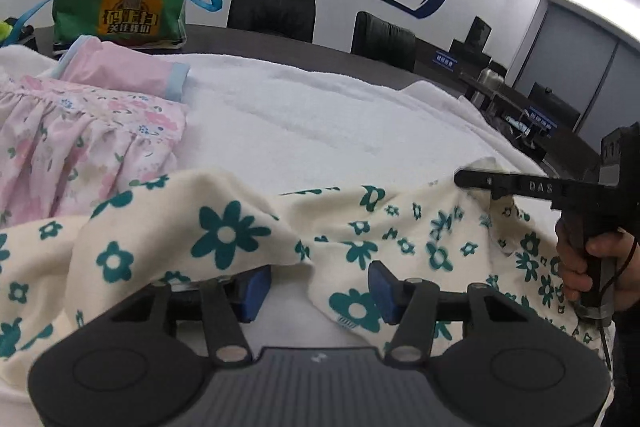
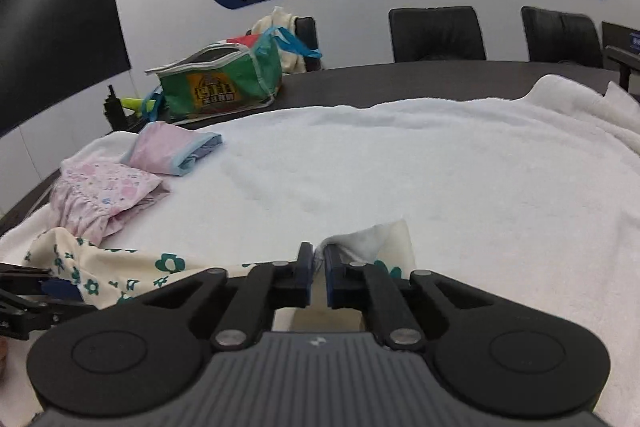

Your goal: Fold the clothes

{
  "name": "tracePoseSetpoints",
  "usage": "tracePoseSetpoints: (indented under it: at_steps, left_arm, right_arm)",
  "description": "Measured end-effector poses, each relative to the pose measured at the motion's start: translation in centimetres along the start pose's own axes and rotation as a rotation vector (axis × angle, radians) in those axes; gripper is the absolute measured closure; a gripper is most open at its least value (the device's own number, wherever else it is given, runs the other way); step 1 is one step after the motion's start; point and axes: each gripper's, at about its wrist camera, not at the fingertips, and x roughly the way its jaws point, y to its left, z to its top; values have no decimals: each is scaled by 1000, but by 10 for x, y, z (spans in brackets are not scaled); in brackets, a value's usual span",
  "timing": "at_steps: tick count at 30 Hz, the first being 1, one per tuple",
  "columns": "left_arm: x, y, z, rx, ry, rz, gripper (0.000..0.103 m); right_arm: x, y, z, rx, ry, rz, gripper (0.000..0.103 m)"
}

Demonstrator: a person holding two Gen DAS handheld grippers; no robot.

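Note:
A cream garment with green flowers (image 1: 224,227) lies rumpled across the near edge of the white towel (image 1: 320,115). My left gripper (image 1: 320,287) is open. A fold of the garment hangs between its blue pads (image 1: 382,293) and drapes over the left one. To the right, a hand (image 1: 580,267) holds my right gripper (image 1: 464,179), whose tips pinch the garment's far corner. In the right wrist view my right gripper (image 2: 317,267) is shut on that cream garment's corner (image 2: 376,239), which sticks up just beyond the fingers. The left gripper (image 2: 56,287) shows at the lower left, by the floral cloth (image 2: 120,271).
A folded pink floral dress (image 1: 80,139) (image 2: 104,191) and a pink piece with blue trim (image 1: 132,67) (image 2: 172,147) lie at the towel's left. Behind them, on the dark table (image 2: 400,79), stands a green bag (image 1: 120,11) (image 2: 224,83). Black chairs (image 2: 436,35) line the far side.

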Motion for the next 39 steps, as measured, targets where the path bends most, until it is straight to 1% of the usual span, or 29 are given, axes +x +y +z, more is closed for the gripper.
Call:
tracePoseSetpoints:
  at_steps: [2,3,4,6,8,9,11,13,14,15,16,17,18,19,21,23,24,26,28,29,30,31,32,33,34,35,36,38,39]
  left_arm:
    - [-1,3,0,-17,-6,-12,50]
    - [-1,4,0,-26,-8,-19,50]
    - [-1,6,0,-33,-9,-23,50]
    - [-1,6,1,-33,-10,-21,51]
    - [-1,3,3,-24,-4,-9,51]
    - [-2,5,6,-46,7,-8,51]
    - [-5,7,13,-92,29,-6,50]
    - [-4,10,20,-141,45,8,49]
    - [-1,11,25,-165,66,11,49]
    - [3,10,29,-173,83,15,49]
    - [8,9,32,-169,92,33,50]
    - [14,9,34,-162,93,73,54]
    - [16,9,33,-156,84,102,69]
    - [17,8,32,-150,74,131,73]
    - [15,12,30,-155,67,126,75]
    - [13,16,28,-174,61,110,75]
    - [12,16,28,-173,62,111,75]
    - [7,15,27,-176,71,124,75]
    - [0,12,26,-170,78,132,70]
    - [-5,9,25,-162,80,134,64]
    - [-10,4,25,-152,76,123,61]
    - [-16,-2,24,-143,71,113,60]
    - [-20,-9,24,-119,63,98,59]
    - [-27,-16,23,-97,53,90,59]
    - [-34,-23,23,-76,42,81,59]
    - [-40,-30,22,-55,32,73,59]
    - [-47,-37,21,-33,22,64,58]
    - [-64,-46,15,19,-7,43,55]
    - [-74,-47,9,50,-26,30,54]
  right_arm:
    - [-4,-4,2,20,-27,-5,76]
    - [-9,-7,3,32,-33,-16,65]
    - [-13,-9,3,43,-37,-13,65]
    - [-14,-7,0,36,-18,30,66]
    - [-11,0,-6,2,16,61,70]
    - [-6,8,-10,-42,47,49,74]
    - [0,23,-18,-112,91,34,74]
    - [-3,28,-22,-132,94,27,76]
    - [-5,29,-23,-134,89,24,82]
    - [-8,30,-25,-136,84,21,96]
    - [-10,31,-26,-139,79,18,97]
    - [-13,32,-28,-141,75,14,97]
    - [-15,34,-29,-143,70,11,98]
    - [-17,35,-30,-146,65,8,98]
    - [-22,37,-33,-151,55,1,98]
    - [-22,35,-37,-149,86,8,97]
    - [-22,35,-38,-150,84,8,95]
    - [-23,34,-38,-145,79,13,86]
    - [-26,28,-30,-106,48,32,60]
    - [-25,23,-25,-74,39,36,59]
    - [-22,17,-20,-32,40,37,59]
    - [-16,9,-15,18,51,44,59]
    - [-7,0,-12,74,71,59,59]
    - [1,-7,-10,112,91,68,68]
    - [8,-11,-10,133,109,72,94]
    - [11,-9,-11,117,113,64,98]
    - [11,-3,-14,65,101,43,99]
    - [6,10,-19,-15,79,-25,99]
    - [0,13,-20,-29,68,-48,96]
